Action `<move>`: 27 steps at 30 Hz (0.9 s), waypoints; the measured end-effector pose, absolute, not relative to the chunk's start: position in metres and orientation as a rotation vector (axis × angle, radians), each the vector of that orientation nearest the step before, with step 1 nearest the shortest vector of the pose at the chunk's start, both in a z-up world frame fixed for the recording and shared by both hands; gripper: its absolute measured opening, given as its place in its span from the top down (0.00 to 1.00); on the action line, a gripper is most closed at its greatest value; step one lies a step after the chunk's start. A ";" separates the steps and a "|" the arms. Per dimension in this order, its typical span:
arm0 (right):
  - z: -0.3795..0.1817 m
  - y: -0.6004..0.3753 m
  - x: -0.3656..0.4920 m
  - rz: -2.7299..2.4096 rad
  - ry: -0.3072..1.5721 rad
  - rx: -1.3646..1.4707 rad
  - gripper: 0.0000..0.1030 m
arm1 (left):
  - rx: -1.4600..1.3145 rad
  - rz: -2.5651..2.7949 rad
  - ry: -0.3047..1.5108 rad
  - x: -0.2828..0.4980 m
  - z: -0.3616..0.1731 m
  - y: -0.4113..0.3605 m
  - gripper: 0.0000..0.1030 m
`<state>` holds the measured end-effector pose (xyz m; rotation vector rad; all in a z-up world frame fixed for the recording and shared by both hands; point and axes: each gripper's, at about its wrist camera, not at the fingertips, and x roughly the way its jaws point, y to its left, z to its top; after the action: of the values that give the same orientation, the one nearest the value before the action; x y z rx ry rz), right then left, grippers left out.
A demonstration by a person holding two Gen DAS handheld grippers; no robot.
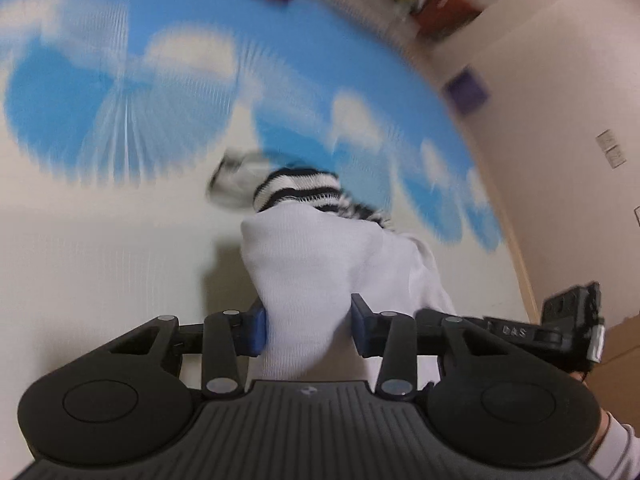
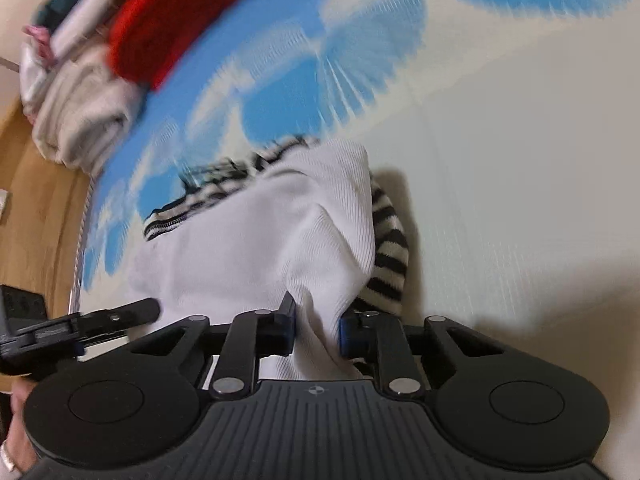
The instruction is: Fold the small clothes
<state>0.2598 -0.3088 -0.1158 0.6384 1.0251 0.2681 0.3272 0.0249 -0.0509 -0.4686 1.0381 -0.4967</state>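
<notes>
While both tools pinch the white ribbed garment with black-and-white striped trim (image 1: 320, 264), the left tool (image 1: 308, 330) half open around a thick fold, the right tool (image 2: 316, 330) nearly closed, lifted above the blue-and-white cloud-print mat (image 1: 120, 240), uneven pulling could slip it; red folded cloth (image 2: 168, 28) and beige folded towel (image 2: 84, 120) lie clear.

White garment (image 1: 320, 264) with black-striped trim, bunched and lifted off the mat.
</notes>
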 end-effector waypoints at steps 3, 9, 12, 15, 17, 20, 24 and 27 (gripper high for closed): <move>-0.093 -0.301 0.269 0.308 0.855 0.623 0.86 | -0.426 -0.399 0.911 0.335 -0.032 0.034 0.43; -0.102 -0.281 0.297 0.214 0.862 0.480 0.87 | -0.408 -0.383 0.934 0.330 -0.024 0.039 0.42; -0.113 -0.280 0.309 0.190 0.870 0.464 0.87 | -0.286 -0.441 1.043 0.318 -0.039 0.027 0.42; -0.116 -0.279 0.314 0.173 0.853 0.447 0.87 | -0.146 -0.373 1.211 0.309 -0.073 0.018 0.22; -0.116 -0.281 0.312 0.134 0.846 0.452 0.87 | -0.209 -0.366 1.212 0.307 -0.071 0.028 0.23; -0.115 -0.295 0.308 0.099 0.875 0.541 0.80 | -0.259 -0.384 1.161 0.301 -0.057 0.037 0.26; -0.117 -0.299 0.296 0.249 0.944 0.614 0.48 | -0.231 -0.401 1.219 0.297 -0.067 0.029 0.24; -0.131 -0.286 0.290 0.318 1.065 0.517 0.47 | -0.233 -0.387 1.246 0.299 -0.080 0.024 0.22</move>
<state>0.2901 -0.2864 -0.1313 0.5174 1.0646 0.3185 0.2994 0.0241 -0.0798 -0.2328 1.2462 -0.3868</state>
